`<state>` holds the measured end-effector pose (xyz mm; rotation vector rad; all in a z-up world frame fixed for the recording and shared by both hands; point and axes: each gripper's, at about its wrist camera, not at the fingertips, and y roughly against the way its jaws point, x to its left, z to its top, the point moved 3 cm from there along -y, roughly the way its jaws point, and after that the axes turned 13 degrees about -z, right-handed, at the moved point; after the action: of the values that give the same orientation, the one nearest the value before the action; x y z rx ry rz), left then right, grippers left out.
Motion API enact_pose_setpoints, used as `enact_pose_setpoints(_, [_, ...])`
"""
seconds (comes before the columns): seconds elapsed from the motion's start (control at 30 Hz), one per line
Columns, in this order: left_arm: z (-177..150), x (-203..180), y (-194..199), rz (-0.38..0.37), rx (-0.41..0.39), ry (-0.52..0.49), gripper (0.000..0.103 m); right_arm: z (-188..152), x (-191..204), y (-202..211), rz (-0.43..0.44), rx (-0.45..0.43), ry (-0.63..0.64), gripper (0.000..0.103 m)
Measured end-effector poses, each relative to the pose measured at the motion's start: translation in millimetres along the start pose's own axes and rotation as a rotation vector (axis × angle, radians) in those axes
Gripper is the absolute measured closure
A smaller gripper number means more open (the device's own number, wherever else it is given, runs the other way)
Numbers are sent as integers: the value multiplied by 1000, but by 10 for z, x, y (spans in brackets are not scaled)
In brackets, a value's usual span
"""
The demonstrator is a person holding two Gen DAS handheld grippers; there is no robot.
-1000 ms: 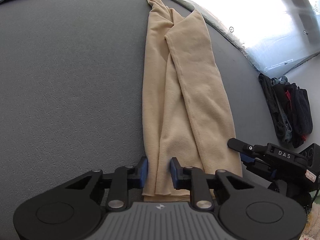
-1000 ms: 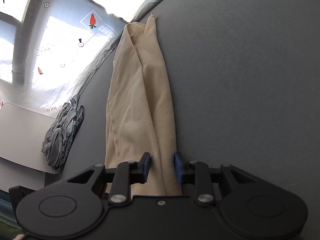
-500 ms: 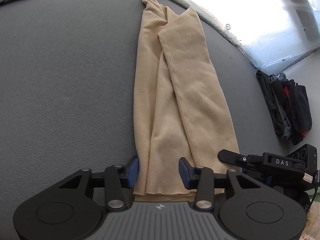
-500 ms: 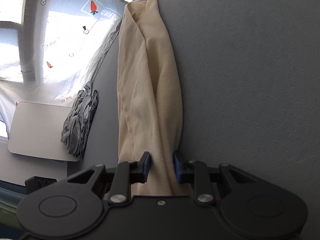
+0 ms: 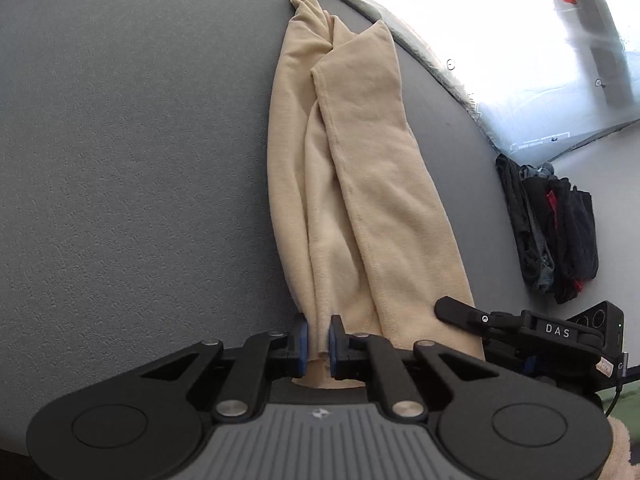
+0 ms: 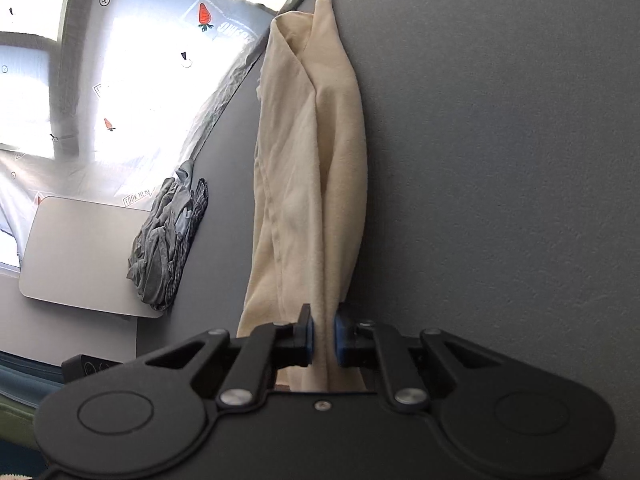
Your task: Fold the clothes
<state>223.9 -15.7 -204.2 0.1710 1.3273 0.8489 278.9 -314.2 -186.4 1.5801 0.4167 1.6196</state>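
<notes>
Grey and pebbly, the worktop [image 5: 132,152] fills most of both views, with a bright sheet printed with little carrots [image 6: 160,80] running along its far edge. Stretched lengthwise across the worktop lies the beige garment [image 5: 352,184], folded into a long narrow strip with one layer lapped over another and its far end bunched to a point near the worktop's edge; the right wrist view shows the same garment [image 6: 308,184] from its other long side. Well apart from it, a dark pile of clothes [image 5: 552,232] lies beyond the worktop's edge on a pale surface, and the right wrist view shows a crumpled grey garment [image 6: 168,240] lying partly on a pale board [image 6: 76,248]. At the garment's near end, the left tool [image 5: 318,340] has its blue-padded fingers drawn almost together, pinching a fold of the cloth. The right tool [image 6: 323,338] is likewise nearly closed, clamping the cloth's near edge; in the left view the right tool [image 5: 520,328] shows just beside the garment's near corner
</notes>
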Motion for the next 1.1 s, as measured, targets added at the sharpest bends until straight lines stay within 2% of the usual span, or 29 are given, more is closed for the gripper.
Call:
enact_pose_setpoints(0.1, [20,-247,247,-90,-40,-8,93,-9,83,294,112,-14,-33,93])
enact_pose_setpoints(0.2, [40,-486,515,-175,-104,-24,93,-37,153,553,182,-19,-43,93])
enact_pose_setpoints(0.33, [96,-619,628,-212,-178,-21,92,-22,108,734,288,-64,-157,93])
enact_pose_setpoints(0.43, [205,-591,570,-202,-210,-2,92,45,-29,649,352,-73,-279,93])
enact_pose_setpoints(0.53, [362,-643,554,-198,-255,-16,92,147,-40,576,368,-68,-316,94])
enact_pose_setpoints(0.77, [790,-698,466,-227,-341,24,92,591,100,455,441,-116,-327,94])
enact_pose_setpoints(0.97, [1311,-770,317,-194,-392,-10,92,1122,247,203,484,-127,-333,94])
enact_pose_setpoints(1.1, [1739,-651,66,-163,-405,10,92,1524,264,-55,486,-117,-352,93])
